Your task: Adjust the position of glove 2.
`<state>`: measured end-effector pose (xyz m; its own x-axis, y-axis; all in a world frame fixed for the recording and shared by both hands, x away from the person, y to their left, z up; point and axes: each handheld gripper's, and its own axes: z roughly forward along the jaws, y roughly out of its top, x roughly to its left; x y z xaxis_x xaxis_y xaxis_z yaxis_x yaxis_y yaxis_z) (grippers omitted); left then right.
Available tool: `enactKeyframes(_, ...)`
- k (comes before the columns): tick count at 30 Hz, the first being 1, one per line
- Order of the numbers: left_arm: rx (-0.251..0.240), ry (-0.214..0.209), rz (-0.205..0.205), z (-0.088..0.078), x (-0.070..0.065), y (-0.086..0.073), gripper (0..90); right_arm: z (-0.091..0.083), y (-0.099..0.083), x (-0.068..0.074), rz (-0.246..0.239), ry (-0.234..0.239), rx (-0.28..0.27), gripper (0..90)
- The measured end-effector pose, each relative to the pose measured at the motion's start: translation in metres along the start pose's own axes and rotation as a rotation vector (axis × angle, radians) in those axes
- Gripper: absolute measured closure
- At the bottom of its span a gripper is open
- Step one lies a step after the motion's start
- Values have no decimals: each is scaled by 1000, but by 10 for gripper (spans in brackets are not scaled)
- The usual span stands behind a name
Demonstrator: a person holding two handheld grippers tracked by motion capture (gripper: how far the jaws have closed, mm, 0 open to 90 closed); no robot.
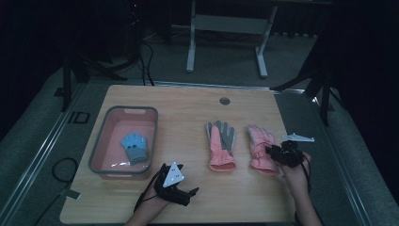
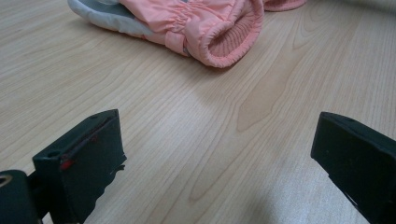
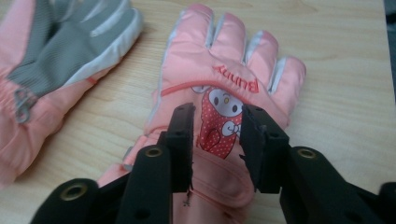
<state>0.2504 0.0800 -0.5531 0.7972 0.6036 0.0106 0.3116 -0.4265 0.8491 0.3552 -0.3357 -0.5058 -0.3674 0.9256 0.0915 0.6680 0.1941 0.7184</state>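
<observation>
Two pink gloves [image 1: 221, 146], one blue glove [image 1: 135, 147]

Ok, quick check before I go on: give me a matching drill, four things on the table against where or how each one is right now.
Things:
1. blue glove
2. palm-up pink glove
3. cartoon-print pink glove
4. left tool

States:
A. under the right tool, back side up
B. open, above bare wood near the table's front edge
C. in the pink bin
D. grey palm showing, mid-table

Pairs: 1-C, 2-D, 3-A, 4-B
</observation>
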Motion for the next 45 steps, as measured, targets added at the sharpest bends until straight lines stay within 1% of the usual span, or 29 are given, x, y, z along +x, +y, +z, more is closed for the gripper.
enactKeyframes(1, 1, -2, 1, 0, 0, 0, 26, -1, 1, -3, -17, 10, 0, 619)
enactKeyframes(3, 5, -2, 11, 0, -1, 0, 26, -3, 4, -9, -50, 64, -5, 592)
enactKeyframes(5, 4, 0, 16, 0, -2, 0, 26, -5, 7, -13, -95, 72, 1, 560)
enactKeyframes(6, 4, 0, 16, 0, -2, 0, 26, -7, 8, -15, -110, 78, 2, 546)
enactKeyframes(7, 4, 2, 16, 0, -2, 0, 26, -8, 10, -17, -113, 82, -6, 538)
enactKeyframes(9, 4, 1, 15, 0, -2, 0, 26, -10, 12, -21, -109, 110, -9, 536)
enactKeyframes(12, 5, 2, 16, -1, -2, 0, 26, -8, 11, -24, -124, 108, 9, 536)
enactKeyframes(15, 1, 2, 12, -2, -2, 0, 26, -1, 3, -27, -92, 126, 13, 531)
enactKeyframes(17, -1, 4, 9, -2, -1, -1, 26, 5, -2, -27, -77, 124, 17, 528)
enactKeyframes(18, -1, 4, 8, -2, -1, -1, 26, 8, -4, -27, -75, 131, 15, 523)
enactKeyframes(20, 3, 5, 10, -2, -1, -1, 26, 12, -5, -29, -51, 137, 1, 520)
enactKeyframes(21, 3, 4, 10, -1, -1, -1, 26, 14, -5, -30, -43, 135, 3, 513)
enactKeyframes(23, 3, 3, 9, -1, -1, -2, 26, 17, -5, -29, -46, 122, 7, 521)
enactKeyframes(24, 5, 4, 10, -1, -1, -2, 26, 20, -6, -29, -57, 109, 18, 534)
enactKeyframes(25, 5, 4, 10, -1, -1, -2, 26, 24, -7, -28, -77, 82, 33, 546)
enactKeyframes(26, 5, 3, 11, -1, -1, -2, 26, 27, -8, -27, -82, 73, 43, 556)
enactKeyframes(27, 6, 3, 11, -1, -1, -2, 26, 29, -9, -27, -79, 73, 40, 575)
enactKeyframes(28, 6, 3, 11, -1, -1, -2, 26, 30, -10, -27, -70, 68, 34, 613)
enactKeyframes(30, 4, 2, 11, -2, -1, -2, 26, 32, -12, -25, -85, 53, 36, 730)
enactKeyframes(31, 5, 3, 11, -2, -1, -2, 26, 32, -12, -25, -85, 53, 36, 730)
enactKeyframes(32, 5, 3, 11, -1, -1, -2, 26, 33, -12, -22, -108, 26, 42, 842)
enactKeyframes(33, 6, 1, 11, -1, -1, -2, 26, 35, -11, -16, -144, -17, 49, 898)
enactKeyframes(34, 7, 2, 12, -1, -1, -2, 26, 35, -11, -16, -144, -17, 49, 898)
enactKeyframes(36, 8, 1, 11, -1, -1, -2, 26, 36, -11, -11, -152, -42, 46, 900)
enactKeyframes(40, 7, 1, 10, -1, -1, -2, 26, 32, -10, -15, -110, -29, 30, 900)
enactKeyframes(42, 5, 1, 9, -1, -1, -2, 26, 30, -9, -15, -112, -27, 37, 900)
enactKeyframes(43, 3, 1, 9, -2, -1, -2, 26, 27, -7, -15, -95, -23, 25, 900)
enactKeyframes(44, 3, 1, 9, -2, -1, -1, 26, 26, -6, -15, -98, -18, 28, 900)
enactKeyframes(45, 2, 2, 8, -2, -1, -1, 26, 24, -4, -16, -88, -18, 21, 900)
